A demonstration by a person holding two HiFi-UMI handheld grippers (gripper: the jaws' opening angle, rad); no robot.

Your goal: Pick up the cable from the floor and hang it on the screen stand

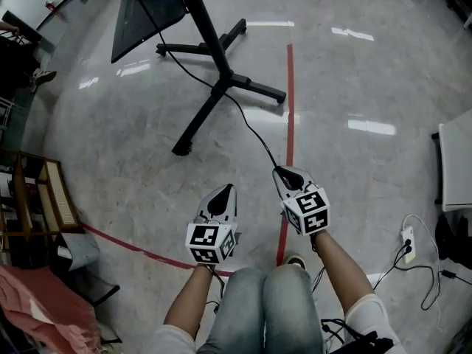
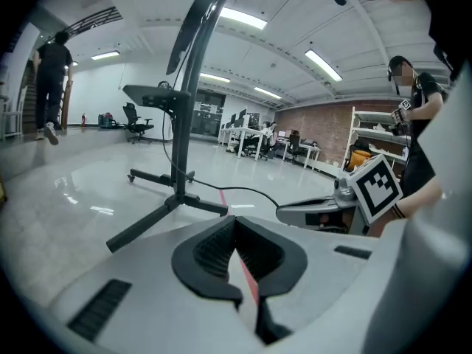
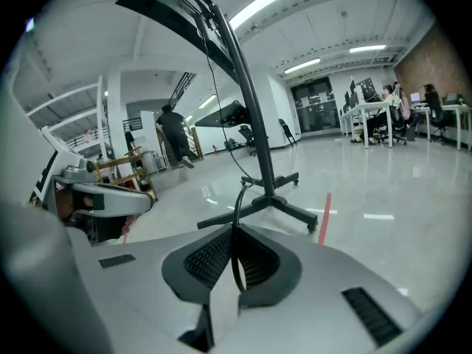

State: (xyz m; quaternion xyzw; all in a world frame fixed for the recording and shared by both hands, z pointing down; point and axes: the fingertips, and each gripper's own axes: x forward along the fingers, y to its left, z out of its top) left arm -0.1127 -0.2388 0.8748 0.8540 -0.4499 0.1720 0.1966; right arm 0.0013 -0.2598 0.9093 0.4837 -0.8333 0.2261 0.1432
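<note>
one thin cable (image 1: 251,132), likely light and limp, pinched in right gripper (image 1: 286,174).
left gripper (image 1: 222,195) pressed together, empty; it could take the slack.

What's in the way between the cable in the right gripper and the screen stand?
Nothing visible. The right gripper has the cable clamped in its fingers, and it leads across the floor to the screen stand ahead. Only a red tape line lies flat there. The left gripper, shut and empty, sits off to the side.
</note>
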